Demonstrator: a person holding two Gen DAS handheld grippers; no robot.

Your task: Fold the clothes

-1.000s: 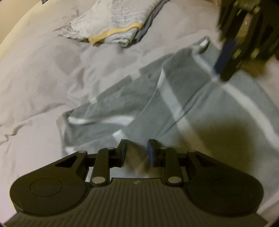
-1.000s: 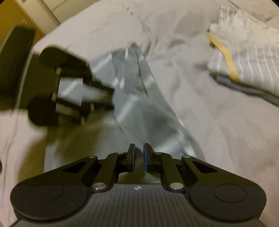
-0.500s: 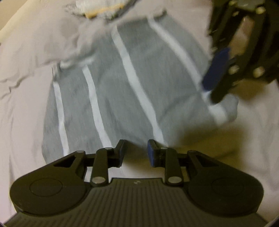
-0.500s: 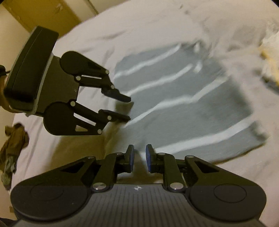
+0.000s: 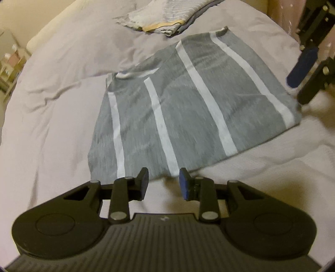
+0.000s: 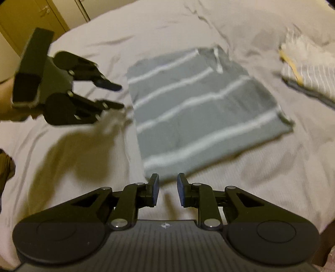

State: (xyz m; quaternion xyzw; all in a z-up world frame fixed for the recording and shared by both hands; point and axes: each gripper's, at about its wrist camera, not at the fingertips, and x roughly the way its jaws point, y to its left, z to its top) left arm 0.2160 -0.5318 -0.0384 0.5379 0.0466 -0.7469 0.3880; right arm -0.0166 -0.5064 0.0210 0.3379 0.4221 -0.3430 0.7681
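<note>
**Striped shirt laid out folded, both grippers empty above its near edge**

Left wrist view: the left gripper (image 5: 163, 184) is angled steeply down toward the bed (image 5: 52, 117), jaws parted to a narrow gap and nothing caught between the pads. The jaws have just been opening a little. The grey garment with white stripes (image 5: 188, 108) is seen lying flat on the pale bedsheet as a folded rectangle, its near edge just past the fingertips, not touched by them. One far corner is a bit rumpled. The right gripper (image 5: 301, 69) is glimpsed at the right edge, held in the air off the garment's right corner, one blue pad visible. A second folded pile, light fabric with a yellow trim (image 5: 163, 18), is parked further up the bed, near the striped piece but apart from it.

Right wrist view: the right gripper (image 6: 167, 189) is also tipped steeply down, and its jaws have just been opening; a narrow gap is shown with only sheet and the garment's (image 6: 199, 108) near corner behind it, nothing gripped. The left gripper (image 6: 121, 96) is seen from the side at left, held above the sheet just beside the garment's left edge, fingers slightly apart and empty. A bit of the person's arm can be made out behind it. The pile (image 6: 309, 73) sits off to the right. The picture is rather blurred.
</note>
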